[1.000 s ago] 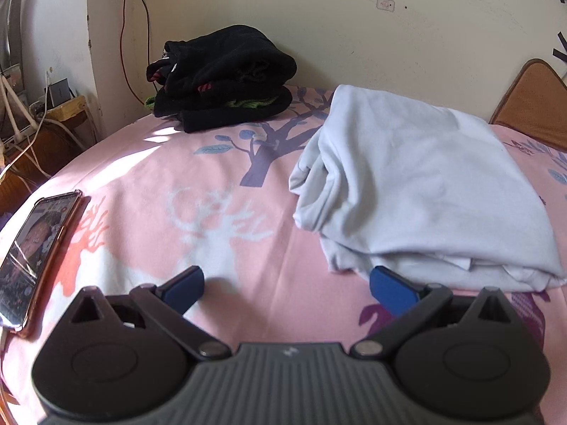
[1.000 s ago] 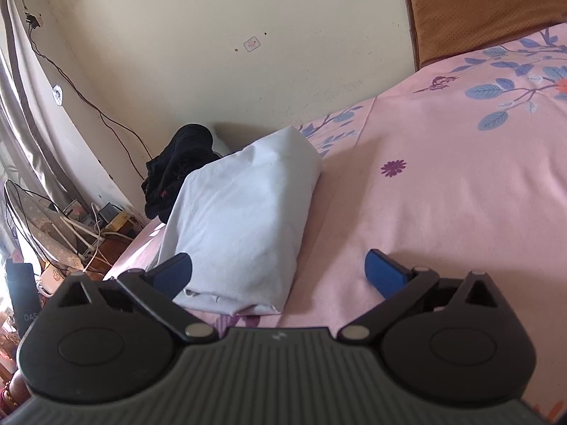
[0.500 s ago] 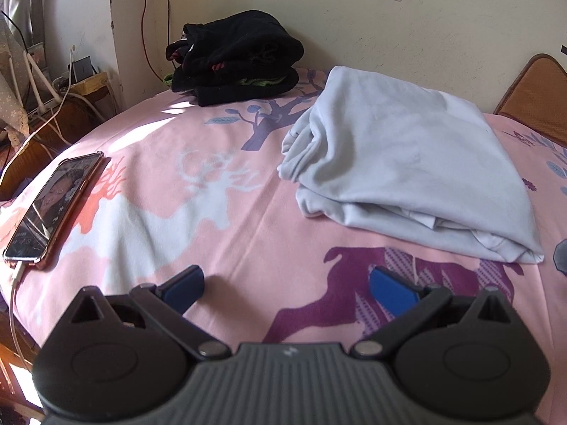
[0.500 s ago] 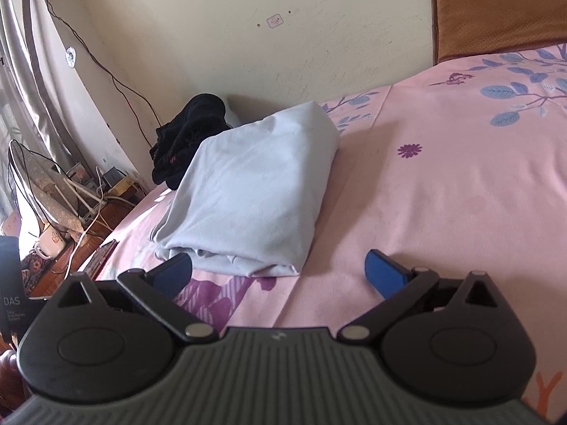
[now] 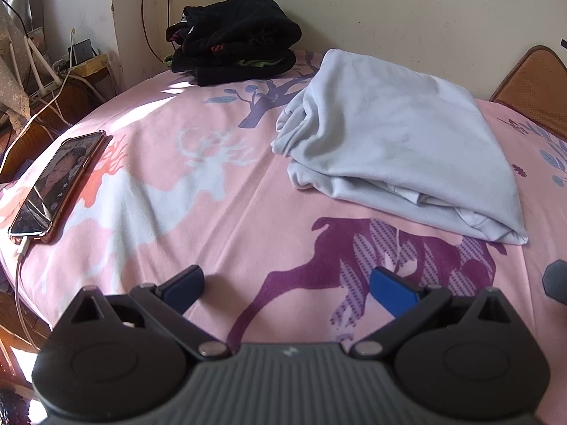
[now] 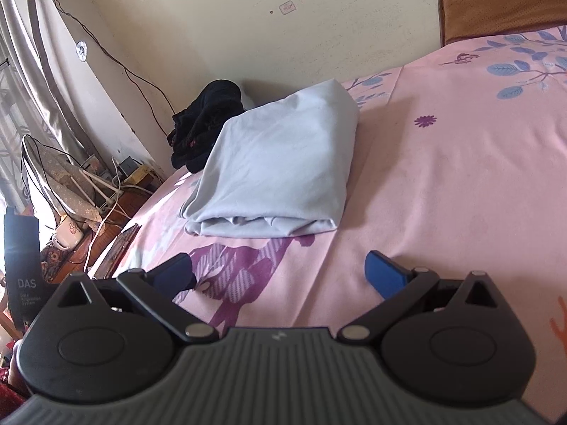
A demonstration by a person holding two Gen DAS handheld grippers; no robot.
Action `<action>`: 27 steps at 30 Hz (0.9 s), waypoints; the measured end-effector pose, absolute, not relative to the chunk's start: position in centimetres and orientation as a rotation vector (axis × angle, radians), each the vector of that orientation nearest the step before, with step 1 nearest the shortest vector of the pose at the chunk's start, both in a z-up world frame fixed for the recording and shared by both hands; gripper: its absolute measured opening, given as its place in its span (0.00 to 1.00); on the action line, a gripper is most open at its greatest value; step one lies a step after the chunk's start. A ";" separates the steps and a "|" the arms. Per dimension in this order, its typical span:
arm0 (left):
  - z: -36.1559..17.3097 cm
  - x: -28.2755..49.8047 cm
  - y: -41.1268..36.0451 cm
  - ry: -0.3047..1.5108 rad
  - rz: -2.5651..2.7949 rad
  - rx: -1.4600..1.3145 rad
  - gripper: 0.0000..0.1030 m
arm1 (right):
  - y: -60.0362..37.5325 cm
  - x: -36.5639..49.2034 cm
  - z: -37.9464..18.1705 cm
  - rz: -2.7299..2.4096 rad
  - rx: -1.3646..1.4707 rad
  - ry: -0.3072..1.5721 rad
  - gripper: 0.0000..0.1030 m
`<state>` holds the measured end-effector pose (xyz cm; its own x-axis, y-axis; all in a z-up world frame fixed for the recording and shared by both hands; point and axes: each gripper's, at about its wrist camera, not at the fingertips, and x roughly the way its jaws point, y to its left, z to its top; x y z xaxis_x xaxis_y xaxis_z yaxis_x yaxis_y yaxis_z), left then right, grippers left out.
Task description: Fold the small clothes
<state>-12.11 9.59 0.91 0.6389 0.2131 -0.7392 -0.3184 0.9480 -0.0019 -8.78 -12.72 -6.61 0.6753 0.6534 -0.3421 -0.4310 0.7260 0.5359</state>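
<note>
The pale blue garment (image 5: pixel 400 148) lies folded on the bed (image 5: pixel 219 212) — both hand-held grippers, left (image 5: pixel 287 285) and right (image 6: pixel 280 272), hang spread wide, grasping nothing — apparently done.

Folded pale-blue garment (image 5: pixel 397 141) on bed

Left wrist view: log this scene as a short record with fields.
surface: pink printed bedsheet
folded garment: pale blue garment, lying folded on the sheet
stack behind: black clothes, piled near the wall
phone: phone, screen lit, at the bed's left edge, cable plugged in
left gripper: open, holding nothing
right gripper: open, holding nothing, short of the garment
</note>
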 end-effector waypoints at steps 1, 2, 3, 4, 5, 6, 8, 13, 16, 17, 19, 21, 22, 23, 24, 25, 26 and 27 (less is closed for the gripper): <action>0.9 -12.2 9.6 0.822 0.304 -0.139 1.00 | -12.8 -8.8 -6.7 0.630 0.450 0.545 1.00; 0.9 -12.2 9.7 0.820 0.304 -0.145 1.00 | -12.8 -8.8 -6.7 0.626 0.462 0.541 1.00; 0.9 -12.2 9.7 0.818 0.304 -0.151 1.00 | -12.9 -8.9 -6.8 0.621 0.471 0.536 1.00; 1.0 -12.3 9.7 0.815 0.304 -0.156 1.00 | -12.9 -9.0 -6.8 0.617 0.476 0.531 1.00; 1.0 -12.4 9.8 0.813 0.305 -0.159 1.00 | -12.8 -9.1 -6.9 0.613 0.479 0.528 1.00; 1.0 -12.4 9.7 0.810 0.306 -0.162 1.00 | -12.8 -9.2 -6.8 0.610 0.481 0.525 1.00; 1.0 -12.6 9.8 0.805 0.307 -0.167 1.00 | -12.8 -9.5 -6.9 0.606 0.486 0.520 1.00; 1.1 -13.0 10.2 0.783 0.296 -0.208 1.00 | -12.7 -10.1 -7.0 0.595 0.500 0.509 1.00; 1.1 -13.1 10.1 0.784 0.295 -0.199 1.00 | -12.6 -10.2 -7.0 0.591 0.497 0.510 1.00; 1.0 -13.0 10.0 0.787 0.296 -0.188 1.00 | -12.6 -10.1 -7.0 0.592 0.492 0.510 1.00; 1.0 -13.0 9.8 0.788 0.298 -0.175 1.00 | -12.4 -10.1 -7.0 0.601 0.482 0.512 1.00; 1.0 -13.1 10.0 0.781 0.296 -0.183 1.00 | -12.2 -10.1 -7.0 0.616 0.473 0.515 1.00; 1.0 -13.1 10.0 0.777 0.294 -0.188 1.00 | -12.1 -10.1 -7.0 0.620 0.466 0.516 1.00; 1.0 -13.1 10.2 0.773 0.292 -0.192 1.00 | -12.0 -10.1 -7.0 0.624 0.460 0.517 1.00; 1.0 -13.2 10.2 0.770 0.291 -0.193 1.00 | -11.9 -10.1 -6.9 0.625 0.457 0.518 1.00; 1.0 -13.2 10.2 0.769 0.290 -0.194 1.00 | -11.8 -10.1 -6.9 0.622 0.454 0.518 1.00; 1.0 -13.2 10.2 0.767 0.289 -0.194 1.00 | -11.7 -10.1 -6.9 0.621 0.447 0.518 1.00; 1.0 -13.2 10.2 0.766 0.288 -0.196 1.00 | -11.6 -10.2 -6.9 0.619 0.437 0.519 1.00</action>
